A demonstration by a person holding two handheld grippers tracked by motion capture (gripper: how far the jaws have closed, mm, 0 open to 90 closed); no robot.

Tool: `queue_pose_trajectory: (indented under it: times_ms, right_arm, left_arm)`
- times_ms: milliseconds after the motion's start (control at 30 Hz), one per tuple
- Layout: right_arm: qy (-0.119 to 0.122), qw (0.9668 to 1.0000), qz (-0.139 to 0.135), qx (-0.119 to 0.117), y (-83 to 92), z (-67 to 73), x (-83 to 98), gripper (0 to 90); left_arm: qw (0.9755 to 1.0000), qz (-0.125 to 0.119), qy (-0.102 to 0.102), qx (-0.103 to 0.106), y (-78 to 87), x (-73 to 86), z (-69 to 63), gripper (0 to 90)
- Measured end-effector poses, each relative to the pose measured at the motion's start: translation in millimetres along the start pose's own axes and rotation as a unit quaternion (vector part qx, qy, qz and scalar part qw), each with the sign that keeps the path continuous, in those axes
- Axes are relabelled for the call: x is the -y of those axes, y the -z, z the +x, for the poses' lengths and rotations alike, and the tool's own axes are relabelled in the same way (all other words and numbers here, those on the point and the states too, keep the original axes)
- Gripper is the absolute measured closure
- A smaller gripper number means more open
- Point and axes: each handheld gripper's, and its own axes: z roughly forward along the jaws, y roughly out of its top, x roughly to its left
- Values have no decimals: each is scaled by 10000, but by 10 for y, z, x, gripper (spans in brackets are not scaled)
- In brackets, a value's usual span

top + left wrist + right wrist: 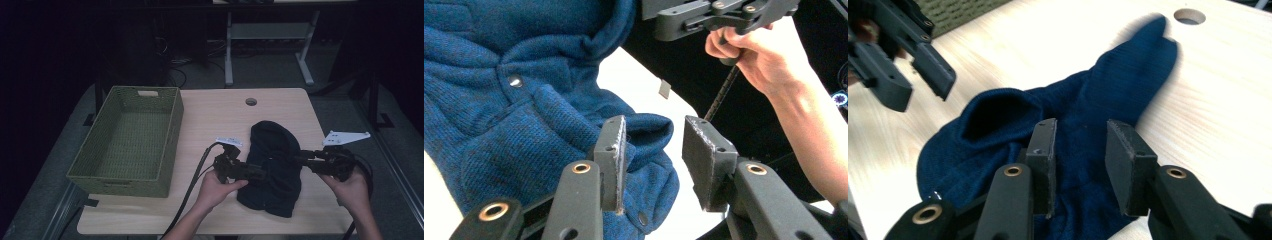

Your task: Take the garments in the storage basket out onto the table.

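Jaws on both units are apart, nothing clamped. Left gripper (260, 174) sits at the near-left edge of the blue knit garment (274, 167); in the left gripper view a fold of fabric touches one pad, other pad clear. Right gripper (300, 157) hovers at the garment's right edge, pads above the cloth with a gap between. Garment lies crumpled on the counter (210, 115), right of centre. Green woven basket (127, 142) stands at the counter's left, well apart.

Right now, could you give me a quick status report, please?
Left gripper open, right gripper open. Blue garment flat on table, unheld. Green basket off left, nothing obstructing.
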Motion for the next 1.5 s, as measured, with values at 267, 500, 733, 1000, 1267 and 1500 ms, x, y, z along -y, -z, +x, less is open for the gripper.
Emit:
queue_pose_trajectory:
  times_ms: [267,500,733,1000,1267,1500]
  right_arm:
    - [18,9997,176,-173,-68,30,-22,630]
    - [25,9970,626,-448,-391,88,10,633]
    - [107,9909,1133,-715,-613,114,76,710]
    - [56,9812,1709,-898,-794,128,299,816]
    - [183,9775,1731,-1193,-1088,313,213,840]
    - [317,9792,1527,-1298,-1256,439,40,774]
  left_arm:
    - [10000,-42,-2,-86,56,-11,5,601]
    - [9998,-103,4,-191,115,-13,20,597]
    - [9997,-107,40,-224,163,18,45,594]
    - [9995,-162,69,-277,227,37,67,593]
    - [9992,-190,136,-333,314,100,111,592]
    - [9990,-143,178,-394,347,248,160,583]
